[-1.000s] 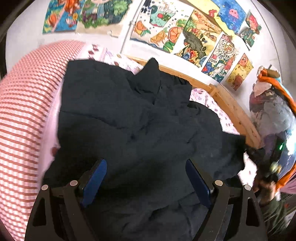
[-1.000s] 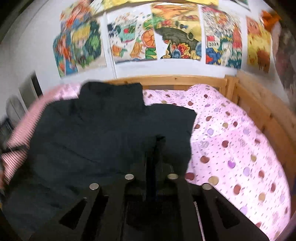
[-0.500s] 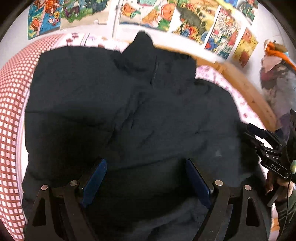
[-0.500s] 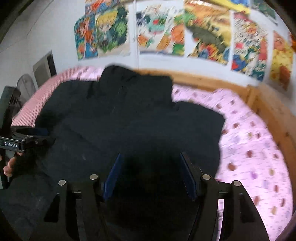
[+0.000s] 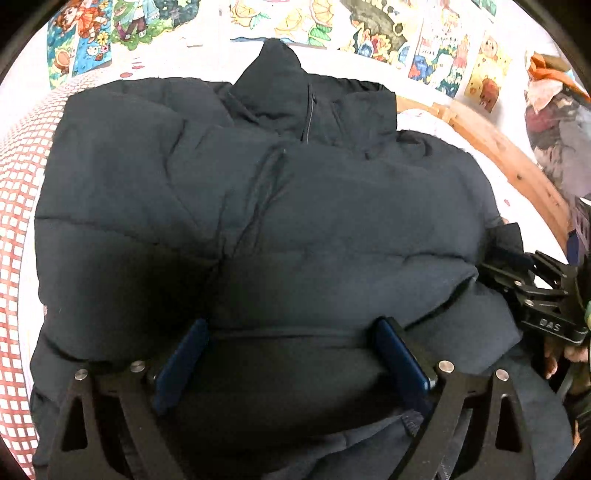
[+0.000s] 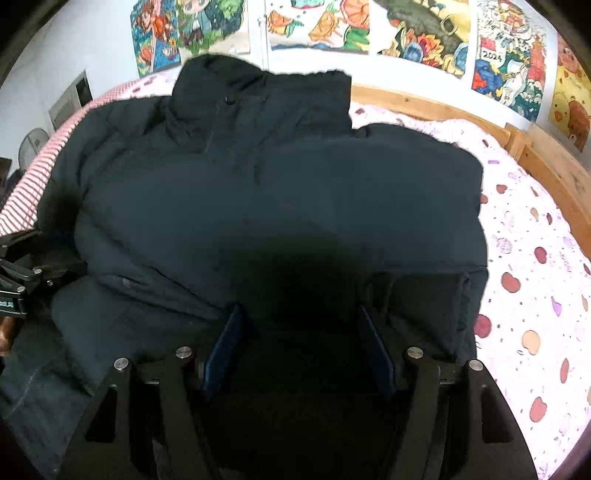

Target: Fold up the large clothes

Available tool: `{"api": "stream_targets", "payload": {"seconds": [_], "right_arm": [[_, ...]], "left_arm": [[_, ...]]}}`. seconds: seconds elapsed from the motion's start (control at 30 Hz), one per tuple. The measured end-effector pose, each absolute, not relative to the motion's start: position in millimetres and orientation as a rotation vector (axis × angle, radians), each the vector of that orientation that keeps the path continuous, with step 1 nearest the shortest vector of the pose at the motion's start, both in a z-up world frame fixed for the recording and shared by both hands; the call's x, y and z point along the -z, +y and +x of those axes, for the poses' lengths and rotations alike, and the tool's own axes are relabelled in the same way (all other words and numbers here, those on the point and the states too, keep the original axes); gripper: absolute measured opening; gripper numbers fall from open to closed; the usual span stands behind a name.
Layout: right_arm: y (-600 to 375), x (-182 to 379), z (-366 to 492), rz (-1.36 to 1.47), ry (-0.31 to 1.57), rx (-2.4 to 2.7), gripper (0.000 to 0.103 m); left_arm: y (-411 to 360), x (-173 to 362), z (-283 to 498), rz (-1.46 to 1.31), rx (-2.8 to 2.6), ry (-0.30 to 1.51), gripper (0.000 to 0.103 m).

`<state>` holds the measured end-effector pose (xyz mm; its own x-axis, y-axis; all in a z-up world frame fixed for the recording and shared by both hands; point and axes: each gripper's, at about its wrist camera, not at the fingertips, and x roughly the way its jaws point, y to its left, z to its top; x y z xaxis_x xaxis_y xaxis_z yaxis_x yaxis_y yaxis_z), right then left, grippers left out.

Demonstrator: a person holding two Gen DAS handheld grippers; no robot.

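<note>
Right wrist: both tongs released over dark jacket on pink spotted bedsheet, posters behind.

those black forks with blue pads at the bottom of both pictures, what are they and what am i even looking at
They are hand-held grippers, one in each of a person's hands, each with a camera looking along its fingers. One picture is from the left gripper, the other from the right gripper. A black puffer jacket lies folded on a bed with a pink spotted sheet. Both sets of jaws stand open over the jacket, gripping nothing; the right jaws have just been opening.
</note>
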<state>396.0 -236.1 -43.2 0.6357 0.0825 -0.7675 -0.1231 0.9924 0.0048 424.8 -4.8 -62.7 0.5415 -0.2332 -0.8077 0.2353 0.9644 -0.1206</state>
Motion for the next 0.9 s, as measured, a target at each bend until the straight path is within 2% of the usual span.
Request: {"api": "stream_targets", "payload": {"seconds": [0.03, 0.13, 0.33, 0.57, 0.7, 0.9], "right_arm": [[-238.5, 34.3, 386.6, -0.025, 0.859, -0.113, 0.061], [-248.7, 10.1, 365.9, 0.034, 0.826, -0.112, 0.075], [-248.3, -72.2, 305.5, 0.026, 0.780, -0.062, 0.075], [-235.1, -152.4, 271.1, 0.032, 0.766, -0.078, 0.082], [-228.9, -172.1, 286.1, 0.006, 0.763, -0.095, 0.084], [-236.1, -164.9, 343.2, 0.080, 0.826, -0.047, 0.084]], "left_arm": [[-2.3, 56.8, 422.7, -0.015, 0.282, 0.961, 0.094], [9.6, 33.7, 409.2, -0.130, 0.324, 0.962, 0.094], [14.8, -30.1, 367.4, -0.148, 0.353, 0.866, 0.094], [14.4, -103.9, 342.6, -0.097, 0.327, 0.777, 0.095], [19.7, -133.4, 357.7, -0.081, 0.285, 0.735, 0.096], [27.4, -145.8, 408.9, -0.013, 0.230, 0.726, 0.096]]}}
